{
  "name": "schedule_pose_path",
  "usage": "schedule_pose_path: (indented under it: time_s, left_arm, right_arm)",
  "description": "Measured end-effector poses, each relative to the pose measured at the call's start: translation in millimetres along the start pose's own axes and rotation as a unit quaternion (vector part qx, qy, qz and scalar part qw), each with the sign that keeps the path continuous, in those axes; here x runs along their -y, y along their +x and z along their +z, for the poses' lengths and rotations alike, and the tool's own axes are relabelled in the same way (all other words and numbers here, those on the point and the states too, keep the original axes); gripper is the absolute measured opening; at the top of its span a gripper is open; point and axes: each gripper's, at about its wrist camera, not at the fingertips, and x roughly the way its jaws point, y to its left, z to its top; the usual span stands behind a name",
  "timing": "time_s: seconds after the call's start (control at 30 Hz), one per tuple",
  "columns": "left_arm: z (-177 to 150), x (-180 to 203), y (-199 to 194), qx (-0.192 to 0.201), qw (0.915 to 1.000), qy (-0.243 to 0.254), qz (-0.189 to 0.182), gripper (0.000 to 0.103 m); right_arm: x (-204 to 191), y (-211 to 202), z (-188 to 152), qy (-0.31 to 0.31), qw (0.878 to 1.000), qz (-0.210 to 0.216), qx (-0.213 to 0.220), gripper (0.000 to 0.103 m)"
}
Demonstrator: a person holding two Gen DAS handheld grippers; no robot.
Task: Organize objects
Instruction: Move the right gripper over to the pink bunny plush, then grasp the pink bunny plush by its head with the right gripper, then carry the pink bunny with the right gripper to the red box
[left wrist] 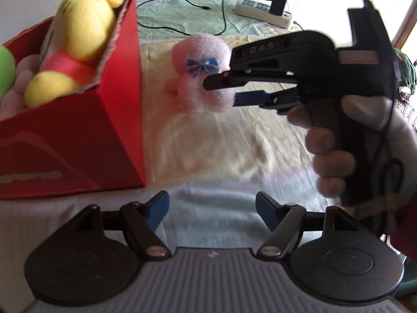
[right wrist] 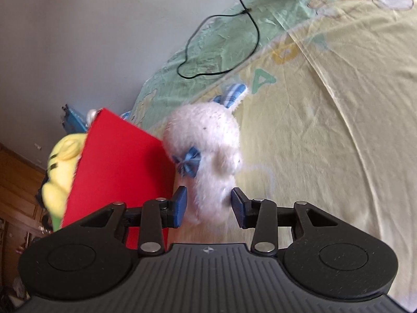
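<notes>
A pale pink-white plush [left wrist: 200, 60] with a blue bow lies just right of the red box [left wrist: 117, 91] on the bed sheet. My right gripper [left wrist: 221, 92], held by a hand [left wrist: 331, 156], reaches in from the right and is shut on the plush's lower body. In the right wrist view the plush [right wrist: 208, 140] fills the narrow gap in the right gripper [right wrist: 209, 203], beside the box's wall [right wrist: 117, 156]. My left gripper [left wrist: 212, 203] hangs open over the sheet in front of the box, holding nothing. A yellow plush [left wrist: 83, 26] lies inside the box.
A green plush [left wrist: 5, 70] and other soft toys share the box. A white power strip [left wrist: 263, 11] with a black charger and a black cable [left wrist: 224, 13] lie at the bed's far edge. A wall stands behind the bed.
</notes>
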Motion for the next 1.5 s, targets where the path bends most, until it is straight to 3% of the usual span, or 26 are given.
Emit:
schedule_pose_path:
  time_s: [0.07,0.1,0.33,0.63,0.73,0.83,0.9,1.03,1.13,1.27,1.5]
  left_arm:
    - [-0.5,-2.5,-2.1,0.002,1.0,-0.003,0.0,0.075]
    - [-0.6,-3.3,-2.9,0.003,1.0,-0.003,0.0,0.075]
    - [3.9,0.3,-7.8,0.011,0.9999,0.007,-0.009,0.075]
    - [3.8,4.4,-11.0,0.004,0.9976,0.024,-0.065,0.075]
    - [3.5,5.4,-12.7,0.0,0.996,0.026,-0.085,0.08]
    - [4.5,10.8,-10.0,0.002,0.9962,0.034,-0.08,0.084]
    - [9.0,14.3,-6.6,0.002,0.9962,0.034,-0.08,0.085]
    - [19.8,21.1,4.8,0.013,0.9972,0.036,-0.065,0.093]
    - [28.1,24.0,20.1,0.003,0.9975,0.032,-0.063,0.085]
    - [29.8,27.8,36.4,-0.014,0.9981,0.038,-0.045,0.075]
    - [26.6,29.1,13.9,0.003,0.997,0.047,-0.061,0.071]
  right_arm:
    - [3.7,6.1,0.6,0.013,1.0,0.014,-0.007,0.041]
    - [3.7,8.5,1.1,0.012,1.0,0.016,-0.01,0.035]
    - [7.3,-9.2,-5.9,0.009,0.999,0.031,-0.02,0.03]
    - [19.9,-62.6,-53.7,-0.011,0.996,0.045,-0.074,0.031]
    - [22.4,-78.0,-66.5,-0.011,0.995,0.055,-0.086,0.035]
    - [21.1,-89.6,-66.3,-0.016,0.995,0.062,-0.072,0.039]
    - [20.9,-93.9,-60.4,-0.013,0.996,0.068,-0.054,0.053]
    - [21.5,-79.1,-45.5,-0.004,0.998,0.057,-0.037,0.056]
    - [24.5,-63.9,-41.0,0.009,0.998,0.057,-0.036,0.056]
    - [29.6,-49.9,-43.6,0.05,0.993,0.087,-0.058,0.056]
    - [25.5,-71.1,-49.0,0.052,0.992,0.1,-0.054,0.048]
